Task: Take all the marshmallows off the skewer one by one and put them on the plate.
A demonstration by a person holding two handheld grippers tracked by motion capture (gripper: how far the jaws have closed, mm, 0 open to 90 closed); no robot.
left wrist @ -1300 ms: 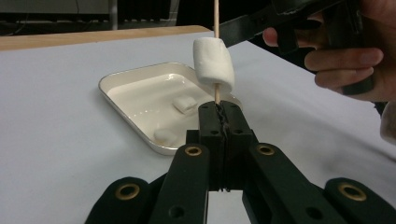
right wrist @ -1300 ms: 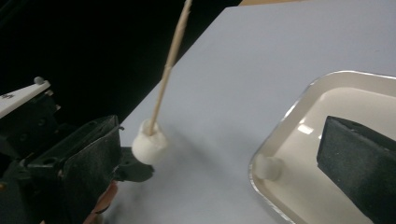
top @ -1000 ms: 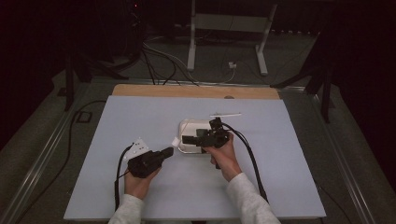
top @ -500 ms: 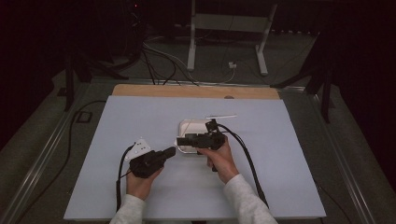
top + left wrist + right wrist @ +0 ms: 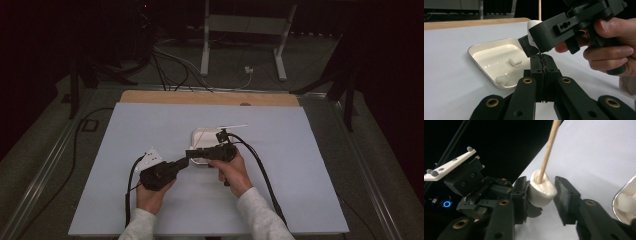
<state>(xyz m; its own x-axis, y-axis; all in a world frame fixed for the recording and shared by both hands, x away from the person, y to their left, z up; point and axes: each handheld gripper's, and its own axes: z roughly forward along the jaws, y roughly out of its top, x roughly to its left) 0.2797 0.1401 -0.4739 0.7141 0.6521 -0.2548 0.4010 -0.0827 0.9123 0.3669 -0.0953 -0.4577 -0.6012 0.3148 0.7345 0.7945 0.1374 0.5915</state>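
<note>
White marshmallow (image 5: pixel 541 188), soft and cylindrical, sits centre frame in the right gripper view, speared from above by a thin wooden skewer (image 5: pixel 549 147) that runs up to the top edge. Right gripper (image 5: pixel 541 192) jaws flank it: the left pad touches its side, the right pad stands slightly off. Jaws partly open, loosely around the marshmallow, not squeezing it.

Left gripper (image 5: pixel 544 61), centre of the left gripper view: jaws pressed together, pinching the lower end of the skewer (image 5: pixel 540 53) just where it emerges beneath the right gripper. The marshmallow (image 5: pixel 534 32) shows as a white patch in the upper middle of that frame, between the right gripper's black pads.

Cream rectangular metal tray (image 5: pixel 477 48) lies at left centre of the left gripper view, on the pale blue-grey tabletop (image 5: pixel 449 75). Two more white marshmallows (image 5: pixel 514 61) rest inside it, one mid-tray, one near the front rim.

High view: both grippers meet at frame centre, left gripper (image 5: pixel 184 162) angled up-right, right gripper (image 5: pixel 192 152) pointing left, just at the tray's (image 5: pixel 202 135) near edge. Marshmallow too small to make out there. Person's hands hold each gripper from below.
</note>
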